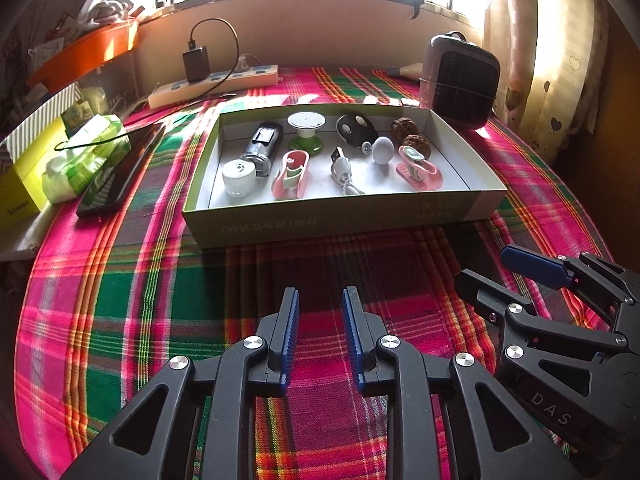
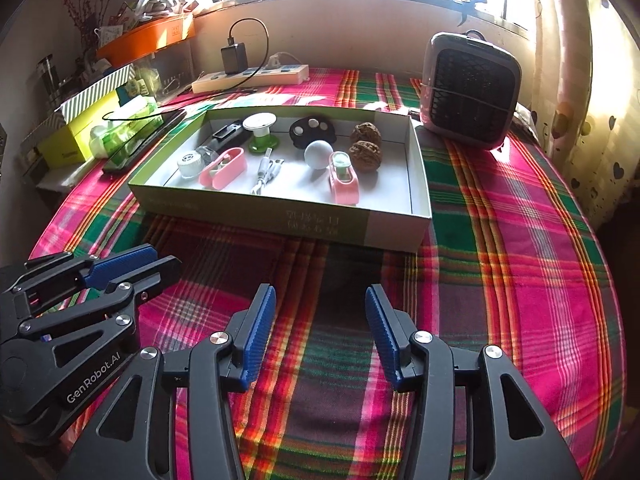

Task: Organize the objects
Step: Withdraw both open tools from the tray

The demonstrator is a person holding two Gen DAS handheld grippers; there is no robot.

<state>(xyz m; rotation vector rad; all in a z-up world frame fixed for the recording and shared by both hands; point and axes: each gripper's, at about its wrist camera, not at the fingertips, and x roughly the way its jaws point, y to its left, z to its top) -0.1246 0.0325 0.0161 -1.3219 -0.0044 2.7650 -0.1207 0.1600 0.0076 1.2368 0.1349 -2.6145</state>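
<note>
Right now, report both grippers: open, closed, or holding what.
Left gripper: open, empty, above the plaid cloth.
Right gripper: open wider, empty, short of the box.

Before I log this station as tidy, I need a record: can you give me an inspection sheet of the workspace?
Surface: plaid cloth, bare in front of the box.
Job's things: open box holds two walnuts, white ball, two pink clips, USB cable, green stand, black case, small jar, dark bottle.
Clutter: phone, tissue pack, yellow box left of the box.
Grippers: left gripper and right gripper open, holding nothing, short of the box.
Cables: charger in power strip.
Surroundings: heater, window, curtain.
</note>
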